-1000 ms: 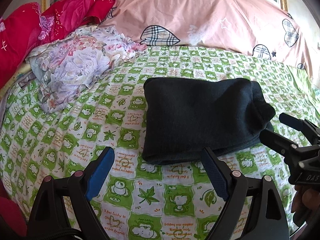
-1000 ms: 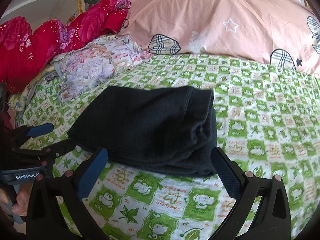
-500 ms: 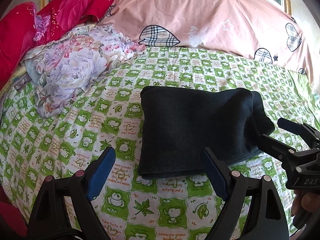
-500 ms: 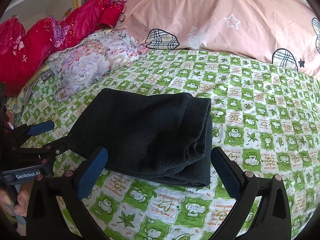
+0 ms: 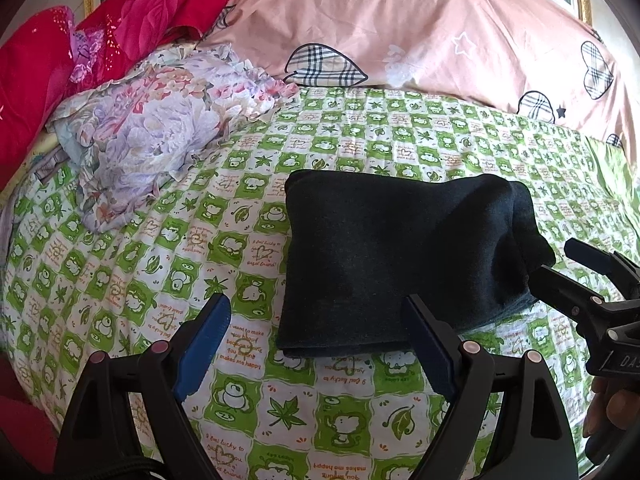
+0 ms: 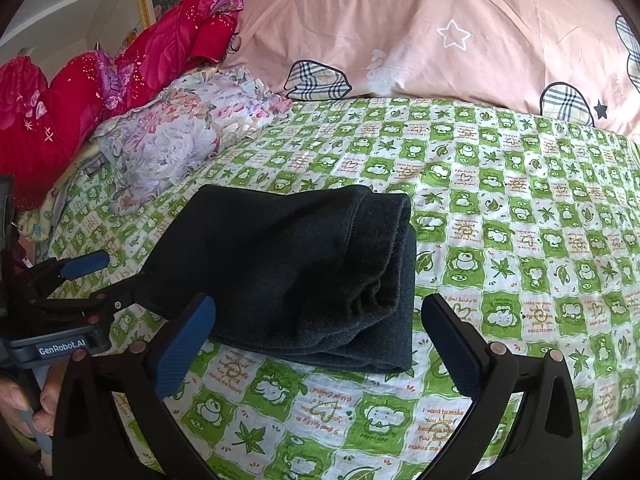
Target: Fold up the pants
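The black pants lie folded into a thick rectangle on the green-and-white checked sheet; they also show in the right wrist view. My left gripper is open and empty, just in front of the bundle's near left corner. My right gripper is open and empty, just in front of the bundle's near right end. In the left wrist view the right gripper sits at the bundle's right edge. In the right wrist view the left gripper sits at its left edge.
A large pink pillow with plaid hearts lies across the back. A crumpled floral cloth and red bedding are piled at the back left. Checked sheet stretches to the right.
Both grippers have drawn back slightly from the folded pants and tilted down; the pants lie still and look the same.
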A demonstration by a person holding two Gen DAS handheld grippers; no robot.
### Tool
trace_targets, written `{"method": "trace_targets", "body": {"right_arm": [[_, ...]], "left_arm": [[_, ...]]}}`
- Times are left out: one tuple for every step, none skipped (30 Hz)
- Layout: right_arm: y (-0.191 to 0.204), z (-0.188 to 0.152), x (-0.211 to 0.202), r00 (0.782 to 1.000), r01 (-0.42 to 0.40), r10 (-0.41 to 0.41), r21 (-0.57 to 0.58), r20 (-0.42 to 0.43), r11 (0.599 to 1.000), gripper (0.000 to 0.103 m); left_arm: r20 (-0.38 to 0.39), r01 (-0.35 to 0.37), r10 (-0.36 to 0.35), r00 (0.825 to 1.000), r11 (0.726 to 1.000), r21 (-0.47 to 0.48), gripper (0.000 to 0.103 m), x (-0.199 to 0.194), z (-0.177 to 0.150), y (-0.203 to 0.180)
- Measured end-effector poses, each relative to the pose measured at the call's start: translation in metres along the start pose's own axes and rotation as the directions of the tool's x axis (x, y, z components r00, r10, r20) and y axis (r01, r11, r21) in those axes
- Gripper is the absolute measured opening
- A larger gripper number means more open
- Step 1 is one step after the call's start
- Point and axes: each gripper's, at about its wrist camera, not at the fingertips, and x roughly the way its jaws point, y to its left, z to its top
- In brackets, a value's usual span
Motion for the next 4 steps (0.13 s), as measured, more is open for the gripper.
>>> {"method": "trace_targets", "body": {"right_arm": [[0.0002, -0.0002, 0.0002, 1.0, -0.003, 0.003, -0.001, 0.0, 1.0, 0.103], [-0.0001, -0.0002, 0.0004, 1.0, -0.005, 0.005, -0.003, 0.0, 1.0, 0.103], [-0.0007, 0.0, 0.0009, 1.0, -0.007, 0.007, -0.004, 0.001, 1.0, 0.103], [-0.0004, -0.0001, 0.0009, 1.0, -0.008, 0.008, -0.001, 0.001, 1.0, 0.103]], "left_arm": [[0.0, -0.001, 0.001, 1.0, 1.0, 0.001, 0.088, -0.001, 0.0001, -0.0012], [0.001, -0.003, 0.003, 1.0, 1.0, -0.001, 0.088, -0.0021, 0.0003, -0.0012], [0.0, -0.004, 0.004, 1.0, 1.0, -0.003, 0.088, -0.0022, 0.0007, -0.002], [-0.002, -0.003, 0.003, 1.0, 1.0, -0.004, 0.088, -0.0021, 0.001, -0.0018]]}}
